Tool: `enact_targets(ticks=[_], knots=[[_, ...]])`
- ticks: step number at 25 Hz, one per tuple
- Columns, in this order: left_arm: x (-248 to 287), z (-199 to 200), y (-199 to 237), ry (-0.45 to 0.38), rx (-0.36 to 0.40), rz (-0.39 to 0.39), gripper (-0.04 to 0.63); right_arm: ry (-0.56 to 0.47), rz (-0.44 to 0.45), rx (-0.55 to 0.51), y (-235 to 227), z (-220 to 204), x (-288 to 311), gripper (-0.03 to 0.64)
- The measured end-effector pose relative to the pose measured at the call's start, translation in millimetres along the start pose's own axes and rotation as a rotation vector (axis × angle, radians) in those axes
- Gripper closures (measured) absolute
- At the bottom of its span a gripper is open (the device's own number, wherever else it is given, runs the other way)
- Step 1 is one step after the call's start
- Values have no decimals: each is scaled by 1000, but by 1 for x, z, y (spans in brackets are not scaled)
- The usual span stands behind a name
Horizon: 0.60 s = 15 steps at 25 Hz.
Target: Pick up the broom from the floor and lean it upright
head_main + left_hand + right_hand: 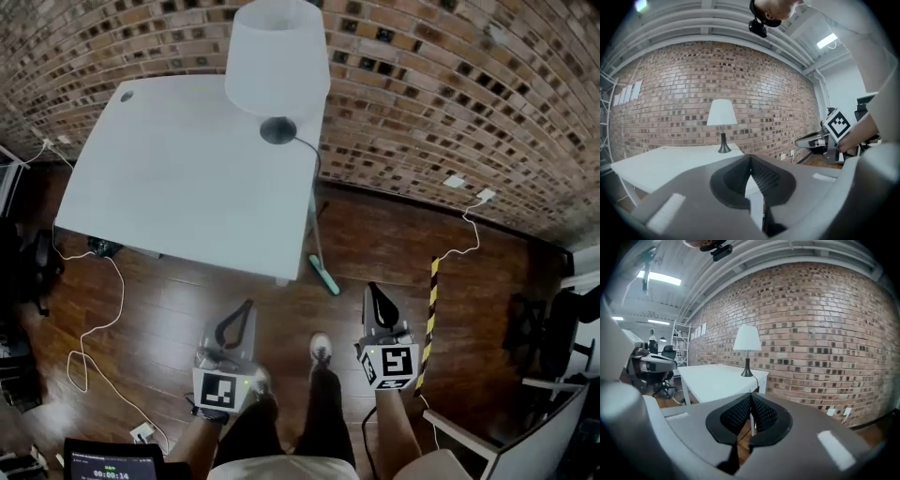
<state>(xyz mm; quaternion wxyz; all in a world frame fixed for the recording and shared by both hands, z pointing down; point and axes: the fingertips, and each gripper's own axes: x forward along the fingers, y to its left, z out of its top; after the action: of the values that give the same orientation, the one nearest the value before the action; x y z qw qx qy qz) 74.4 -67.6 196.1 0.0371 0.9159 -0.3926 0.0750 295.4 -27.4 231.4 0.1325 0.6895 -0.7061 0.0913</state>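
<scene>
Person's dark-trousered legs (309, 412) and one light shoe (321, 349), lowest in the head view, on the dark wooden plank floor (169, 309); dark-framed tablet screen (112, 461) at the lower left corner.

Left gripper (247, 307), grey, with a black-and-white marker cube, held over the floor left of the shoe; jaws closed tip to tip, nothing between them.

Right gripper (373, 291), same make, right of the shoe; jaws likewise pressed together and empty.

Yellow-and-black striped bar (432, 314) on the floor just right of the right gripper; thin white cable (105, 319) looping over the floor at left.

Slim broom (324, 276) with a pale handle and a teal head, beyond both grippers and apart from them; head on the floor, handle rising against the right edge of the white rectangular table (178, 178), near its front corner.

White-shaded lamp (277, 56) with a round black base, on the table's far right part; black cord running off it.

Red-brown brick wall (450, 103) behind; white wall sockets low down at right.
</scene>
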Motion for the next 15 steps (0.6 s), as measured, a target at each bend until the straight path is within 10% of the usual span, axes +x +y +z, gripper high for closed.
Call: enact_targets(ticks=[6,15], knots=[[-50,89,3,-75,46,-61,594,-128,-125,84,15,94,-84,603],[-97,189,1,-217,144,-57,594,-302,-85,17,50,219,-161,604]])
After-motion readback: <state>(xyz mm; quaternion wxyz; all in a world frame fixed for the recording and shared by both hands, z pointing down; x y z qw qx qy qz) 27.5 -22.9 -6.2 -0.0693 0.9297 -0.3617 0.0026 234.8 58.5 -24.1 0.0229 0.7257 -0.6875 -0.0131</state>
